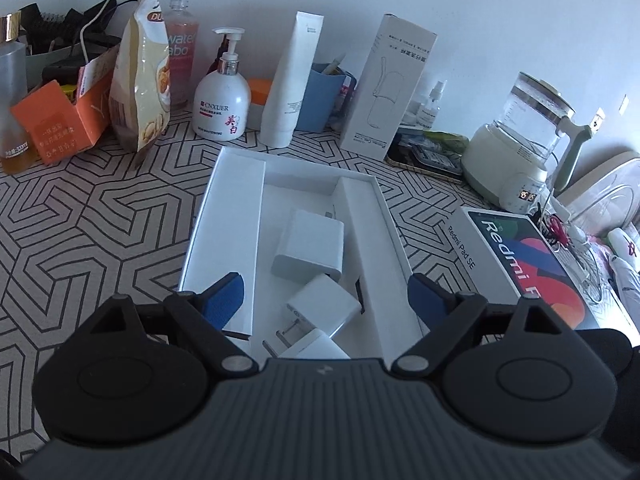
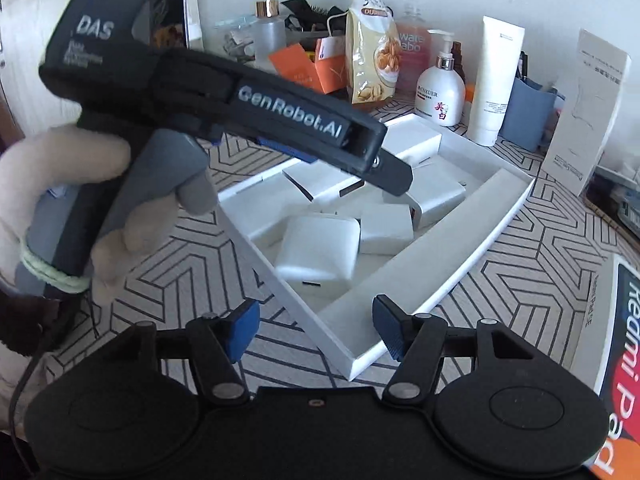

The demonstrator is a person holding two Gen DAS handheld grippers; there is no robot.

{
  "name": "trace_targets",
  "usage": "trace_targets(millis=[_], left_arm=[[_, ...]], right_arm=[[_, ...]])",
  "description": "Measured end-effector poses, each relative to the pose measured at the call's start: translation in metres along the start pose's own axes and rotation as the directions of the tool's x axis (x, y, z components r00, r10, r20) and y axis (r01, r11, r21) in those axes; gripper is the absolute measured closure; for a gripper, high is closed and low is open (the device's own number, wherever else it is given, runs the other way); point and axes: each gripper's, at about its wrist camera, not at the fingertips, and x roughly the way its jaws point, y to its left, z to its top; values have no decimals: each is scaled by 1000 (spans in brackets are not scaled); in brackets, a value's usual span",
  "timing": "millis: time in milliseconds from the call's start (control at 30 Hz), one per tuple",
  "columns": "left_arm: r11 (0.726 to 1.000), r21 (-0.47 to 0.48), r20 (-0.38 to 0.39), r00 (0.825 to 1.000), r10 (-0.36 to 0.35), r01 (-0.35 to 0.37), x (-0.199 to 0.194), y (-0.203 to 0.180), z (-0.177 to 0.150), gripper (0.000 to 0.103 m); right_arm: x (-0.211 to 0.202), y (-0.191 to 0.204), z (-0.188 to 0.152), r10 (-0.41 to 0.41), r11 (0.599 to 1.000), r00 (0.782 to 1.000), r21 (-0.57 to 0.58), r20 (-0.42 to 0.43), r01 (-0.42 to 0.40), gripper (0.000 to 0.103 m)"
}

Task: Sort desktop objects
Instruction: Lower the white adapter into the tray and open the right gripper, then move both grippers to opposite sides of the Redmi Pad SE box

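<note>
Starting at the left: hovering with the left gripper [image 1: 326,300] spread wide, gripping nothing, pointing down into the white box [image 1: 200,240]. Seeing, from the right wrist view, a gloved hand [image 2: 60,200] wrapping that gripper's handle above the box's far-left part.

Looking between and just ahead of the left pads: finding the chargers [image 1: 308,246] lying loose in the box's middle well, one flat ahead, a second [image 1: 324,304] tilted right between the pads, a third [image 1: 316,346] with prongs showing, closest of all. Touching none of them.

Moving right: holding the right gripper [image 2: 316,330] partly open, narrower than the left, empty, sitting just short of the box's near corner [image 2: 352,368], with the chargers ahead of it and none between its pads.

Further right, beside the right pad: noting the printed lid [image 2: 624,340] lying apart from the box on the patterned top.

Judging the step: likely finishing the packing of chargers into the box, both grippers free and resetting.

Judging the next move: probably either nudging the tilted charger flat, which means lowering the left pads around its sides and closing gently, or reaching right for the lid, needing a wider opening and a grip on its edge.
</note>
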Motion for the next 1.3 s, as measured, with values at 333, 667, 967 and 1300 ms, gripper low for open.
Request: trace_targets(millis=[333,667,967,1300], left_arm=[[994,26,-6,994,-105,105,-6,-40,1,14],[950,193,-88,969,-232,245,2,-140,-15,14],[950,172,-203,953,-225,261,41,-166,-19,14],[968,92,-298,934,-197,234,83,-169,-39,9]], right_arm=[[-83,-15,-54,-142,978,986,168,93,125,22],[-183,-119,-128,-476,802,877,437,56,407,20],[-163,-189,-147,-386,792,922,511,-6,335,20],[-130,-206,-152,-293,824,956,513,18,242,12]])
